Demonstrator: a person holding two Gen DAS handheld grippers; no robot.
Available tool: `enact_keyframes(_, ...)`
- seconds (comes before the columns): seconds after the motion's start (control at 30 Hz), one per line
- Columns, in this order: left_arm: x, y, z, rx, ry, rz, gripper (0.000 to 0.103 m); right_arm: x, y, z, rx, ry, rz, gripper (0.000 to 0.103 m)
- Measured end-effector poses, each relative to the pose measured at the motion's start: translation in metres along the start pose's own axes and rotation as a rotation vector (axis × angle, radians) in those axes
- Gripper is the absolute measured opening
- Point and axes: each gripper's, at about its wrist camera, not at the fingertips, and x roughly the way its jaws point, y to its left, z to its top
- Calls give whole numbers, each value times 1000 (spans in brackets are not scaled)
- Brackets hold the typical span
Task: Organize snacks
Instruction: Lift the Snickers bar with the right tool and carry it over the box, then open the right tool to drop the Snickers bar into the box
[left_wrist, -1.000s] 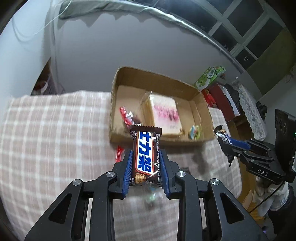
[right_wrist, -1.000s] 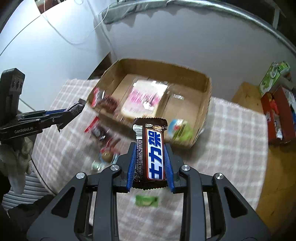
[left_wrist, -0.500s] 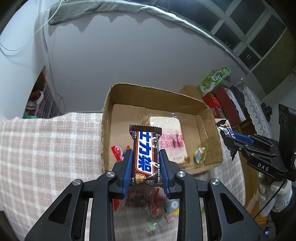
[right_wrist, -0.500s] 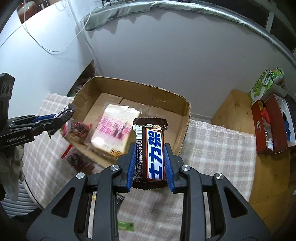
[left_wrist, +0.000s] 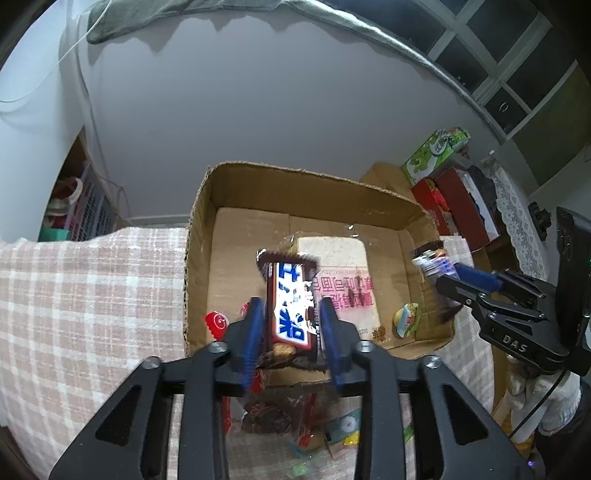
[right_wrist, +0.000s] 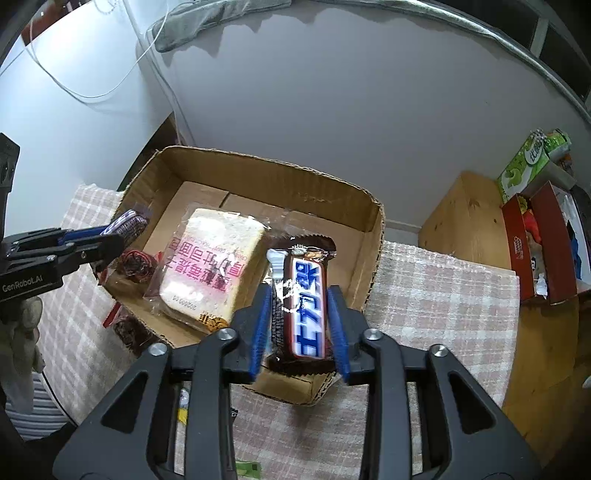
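Observation:
An open cardboard box (left_wrist: 303, 184) stands on the checked cloth and also shows in the right wrist view (right_wrist: 258, 173). It holds a wrapped slice of bread (right_wrist: 210, 266), a small green candy (left_wrist: 406, 319) and red packets. My left gripper (left_wrist: 291, 328) has its jaws spread a little around a brown and blue chocolate bar (left_wrist: 290, 299), which tilts loose between them over the box's near left. My right gripper (right_wrist: 299, 325) stands the same way around a second chocolate bar (right_wrist: 304, 295) over the box's near right wall.
Loose red packets and candies (left_wrist: 280, 413) lie on the cloth in front of the box. A wooden stand (right_wrist: 469, 218) with red and green cartons (right_wrist: 532, 158) is to the right. A grey wall rises behind.
Both grippers moved forward over the box. Their jaws have parted and both chocolate bars have tilted and slipped loose between the fingers.

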Motion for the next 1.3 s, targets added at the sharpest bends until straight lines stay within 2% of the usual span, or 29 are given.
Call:
enact_keyframes(0.07, -1, 0, 0, 2, -7, 5, 44, -5, -1, -1, 6, -26, -9, 76)
enact_keyframes(0.57, -20, -8, -8, 41, -52, 32, 44, -16, -2, -11, 34, -30, -7, 77)
enact_keyframes(0.8, -35, -18, -16, 82, -93, 58, 44, -20, 4, -27, -26, -52, -71, 77)
enact_keyframes(1.07, -46, -26, -27, 123, -122, 77, 44, -16, 2, -50, 18, 5, 32, 77)
enact_keyframes(1.3, -51, -20, -41, 124, -119, 87, 44, -18, 5, -72, 10, 16, 52, 77)
